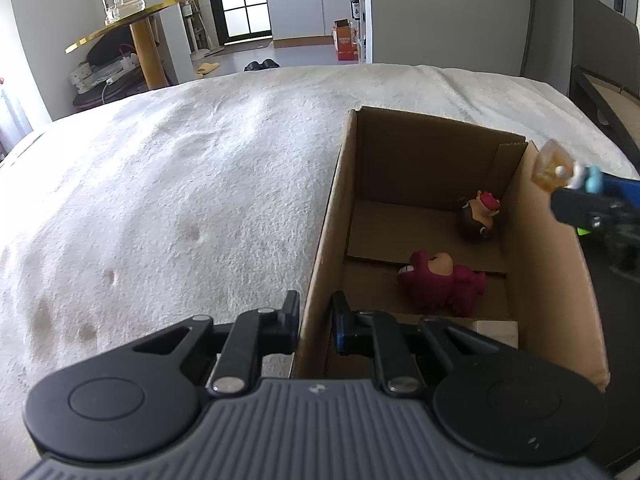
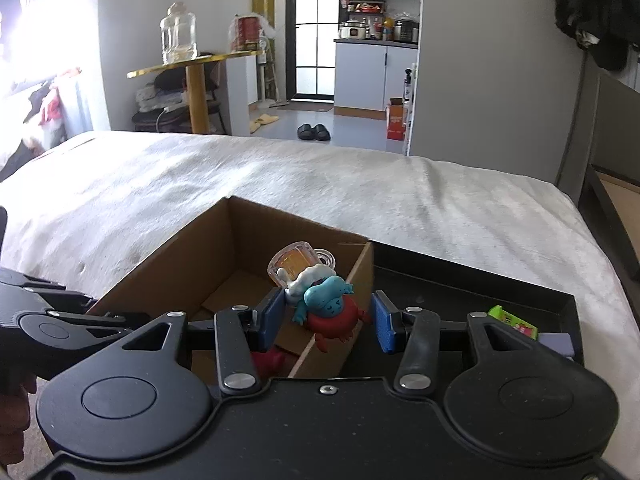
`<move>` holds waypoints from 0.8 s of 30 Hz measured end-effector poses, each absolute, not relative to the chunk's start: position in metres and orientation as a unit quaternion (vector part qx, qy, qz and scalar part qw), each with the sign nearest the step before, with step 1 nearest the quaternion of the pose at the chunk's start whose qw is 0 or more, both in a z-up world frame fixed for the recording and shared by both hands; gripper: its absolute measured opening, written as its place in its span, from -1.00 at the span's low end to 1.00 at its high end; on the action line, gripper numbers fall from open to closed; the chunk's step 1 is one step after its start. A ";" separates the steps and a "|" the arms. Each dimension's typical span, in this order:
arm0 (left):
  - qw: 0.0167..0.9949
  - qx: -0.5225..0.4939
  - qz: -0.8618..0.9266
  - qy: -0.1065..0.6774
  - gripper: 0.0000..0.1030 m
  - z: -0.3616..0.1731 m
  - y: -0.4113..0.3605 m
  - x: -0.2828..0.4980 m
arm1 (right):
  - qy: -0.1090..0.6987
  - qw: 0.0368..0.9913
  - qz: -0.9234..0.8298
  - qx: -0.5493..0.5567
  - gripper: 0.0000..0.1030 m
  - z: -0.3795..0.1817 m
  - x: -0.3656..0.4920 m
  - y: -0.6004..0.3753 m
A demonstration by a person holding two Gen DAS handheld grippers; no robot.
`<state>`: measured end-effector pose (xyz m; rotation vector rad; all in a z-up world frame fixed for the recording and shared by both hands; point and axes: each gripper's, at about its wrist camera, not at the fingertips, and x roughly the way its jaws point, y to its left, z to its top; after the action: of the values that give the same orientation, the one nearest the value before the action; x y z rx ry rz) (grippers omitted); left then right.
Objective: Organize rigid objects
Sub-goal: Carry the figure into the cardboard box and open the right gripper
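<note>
Tongs first: in the left wrist view, the left tongs are seen clamped on the near left wall of an open cardboard box, one finger outside the wall and one inside. The box rests on a white blanket-covered bed. Inside it, a dark pink figurine lies toward the near end, a brown figurine with a red cap is lodged in the far right corner, and a pale block is partly hidden behind the tongs. At 3 o'clock, over the box's right wall, the right tongs are shown carrying a small toy topped by a clear mug.

From the right wrist view, the right tongs are pictured closed on a blue and red creature toy with a beer mug, held above the right wall of the cardboard box. The left tongs are visible at 9 o'clock, at the box's edge. A black tray sits just beside the box at 3 o'clock, holding a green packet and a lilac block. A gold round side table with a glass jar stands beyond the bed.
</note>
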<state>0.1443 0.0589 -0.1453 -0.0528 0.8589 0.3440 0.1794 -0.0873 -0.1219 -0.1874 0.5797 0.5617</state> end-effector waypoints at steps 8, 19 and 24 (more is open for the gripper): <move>0.896 -0.033 0.160 0.413 -0.70 -0.147 0.063 0.143 | 0.277 0.912 0.278 -0.116 -0.11 -0.126 0.180 -0.067; 0.893 -0.025 0.163 0.419 -0.69 -0.144 0.061 0.146 | 0.280 0.907 0.290 -0.123 -0.03 -0.129 0.189 -0.052; 0.890 -0.016 0.168 0.423 -0.67 -0.144 0.058 0.149 | 0.289 0.910 0.278 -0.107 0.03 -0.129 0.188 -0.070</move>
<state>0.1487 0.0583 -0.1437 -0.0330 0.8778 0.3494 0.1875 -0.0699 -0.1287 -0.2198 0.5957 0.5731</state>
